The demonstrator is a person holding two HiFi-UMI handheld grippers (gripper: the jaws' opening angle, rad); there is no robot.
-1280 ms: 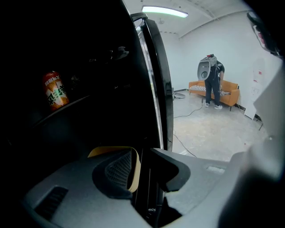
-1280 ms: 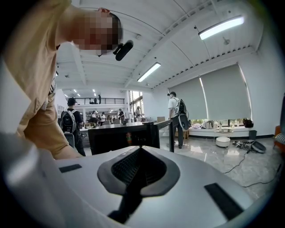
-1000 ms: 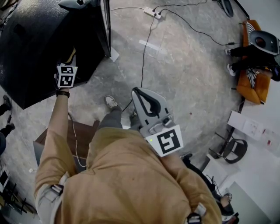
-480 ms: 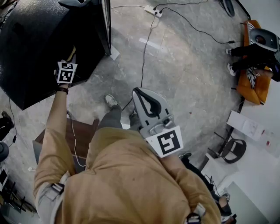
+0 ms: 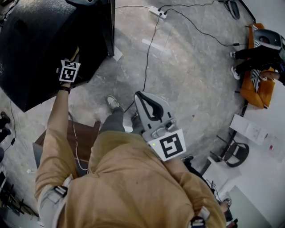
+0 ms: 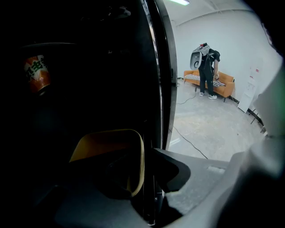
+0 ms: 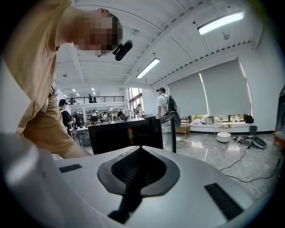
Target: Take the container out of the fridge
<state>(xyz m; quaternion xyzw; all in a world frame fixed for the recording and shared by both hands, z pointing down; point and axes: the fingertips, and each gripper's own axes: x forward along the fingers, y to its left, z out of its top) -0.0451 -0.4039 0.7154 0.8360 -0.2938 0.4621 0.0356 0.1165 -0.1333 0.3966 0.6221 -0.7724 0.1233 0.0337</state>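
The black fridge stands at the upper left with its door swung open. My left gripper reaches into it at arm's length. In the left gripper view a yellow container sits in the dark interior, and the left gripper is shut on its side wall, one jaw inside and one outside. My right gripper is held in front of my body, shut and holding nothing. In the right gripper view, the right gripper points toward the fridge from a distance.
An orange can stands deeper in the fridge at the left. A power strip and cables lie on the floor by the door. A brown cabinet is by my left leg. A person is at an orange sofa.
My left gripper has shifted slightly up in the head view, toward the fridge. The right gripper has stayed where it was.
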